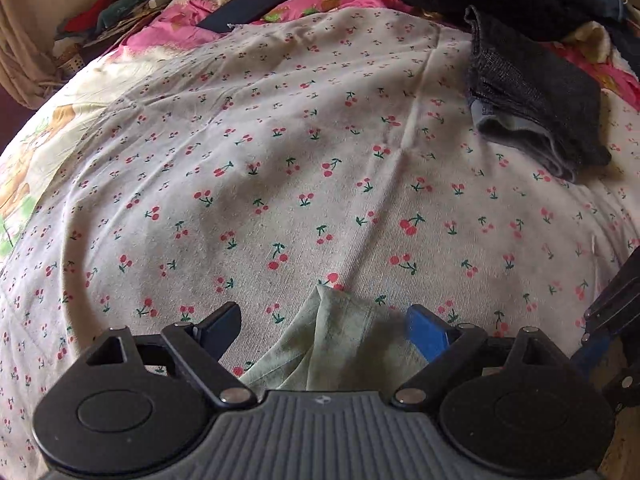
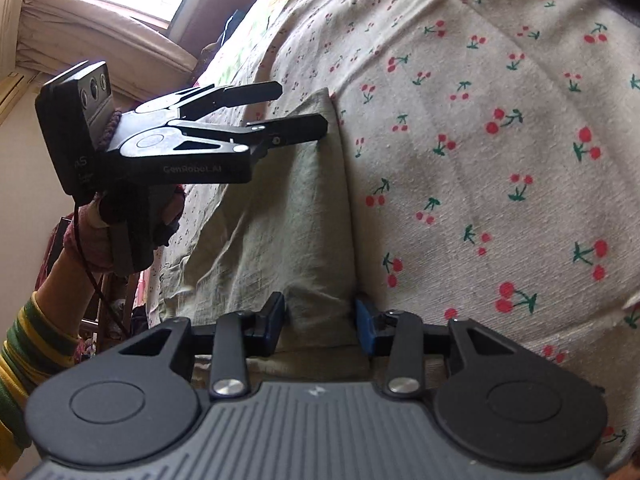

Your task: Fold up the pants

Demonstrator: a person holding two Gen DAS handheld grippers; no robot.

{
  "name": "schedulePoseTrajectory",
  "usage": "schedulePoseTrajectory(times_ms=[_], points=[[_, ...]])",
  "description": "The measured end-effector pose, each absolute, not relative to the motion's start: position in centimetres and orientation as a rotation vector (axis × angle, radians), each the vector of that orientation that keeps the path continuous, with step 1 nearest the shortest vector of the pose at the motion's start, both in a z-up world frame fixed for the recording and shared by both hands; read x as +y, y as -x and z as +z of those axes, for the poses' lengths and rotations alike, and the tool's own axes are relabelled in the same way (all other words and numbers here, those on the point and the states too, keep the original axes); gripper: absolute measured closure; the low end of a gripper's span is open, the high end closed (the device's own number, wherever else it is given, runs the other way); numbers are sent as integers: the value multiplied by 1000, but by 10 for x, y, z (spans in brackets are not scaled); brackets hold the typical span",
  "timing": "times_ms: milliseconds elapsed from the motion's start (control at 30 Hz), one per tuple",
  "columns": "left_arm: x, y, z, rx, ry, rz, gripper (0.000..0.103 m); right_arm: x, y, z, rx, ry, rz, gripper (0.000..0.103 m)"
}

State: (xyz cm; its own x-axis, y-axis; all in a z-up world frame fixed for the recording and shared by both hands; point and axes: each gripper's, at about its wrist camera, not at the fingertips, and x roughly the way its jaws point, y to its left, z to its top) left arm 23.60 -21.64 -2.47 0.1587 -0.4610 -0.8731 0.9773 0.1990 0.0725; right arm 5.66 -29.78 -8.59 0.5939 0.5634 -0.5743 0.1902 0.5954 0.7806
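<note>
1. The left wrist view shows the left gripper (image 1: 324, 332) with jaws apart above one corner of the pale green pants (image 1: 344, 344), nothing clamped; dark folded clothes (image 1: 532, 108) lie far right on the cherry-print sheet (image 1: 280, 160).
2. The right wrist view shows the pants lying along the bed's edge.
3. There, the right gripper (image 2: 322, 320) straddles a fold, jaws parted, pads not pressing.
4. Only this view shows a hand (image 2: 132, 232) holding the left gripper.
</note>
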Motion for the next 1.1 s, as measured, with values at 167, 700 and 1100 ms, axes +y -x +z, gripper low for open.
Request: schedulePoseTrajectory(times_ms=[167,700,1100], points=[[-223,-247,-25,893,-849,-1280,1,-303,-56,-89,943,-983,280,63],[-220,-237,-13,916,-880,-1353,77,-286,-49,-59,879,-884,305,94],[-137,-254,31,828,-571,-1290,86,-208,-71,8,831,-600,385,95]])
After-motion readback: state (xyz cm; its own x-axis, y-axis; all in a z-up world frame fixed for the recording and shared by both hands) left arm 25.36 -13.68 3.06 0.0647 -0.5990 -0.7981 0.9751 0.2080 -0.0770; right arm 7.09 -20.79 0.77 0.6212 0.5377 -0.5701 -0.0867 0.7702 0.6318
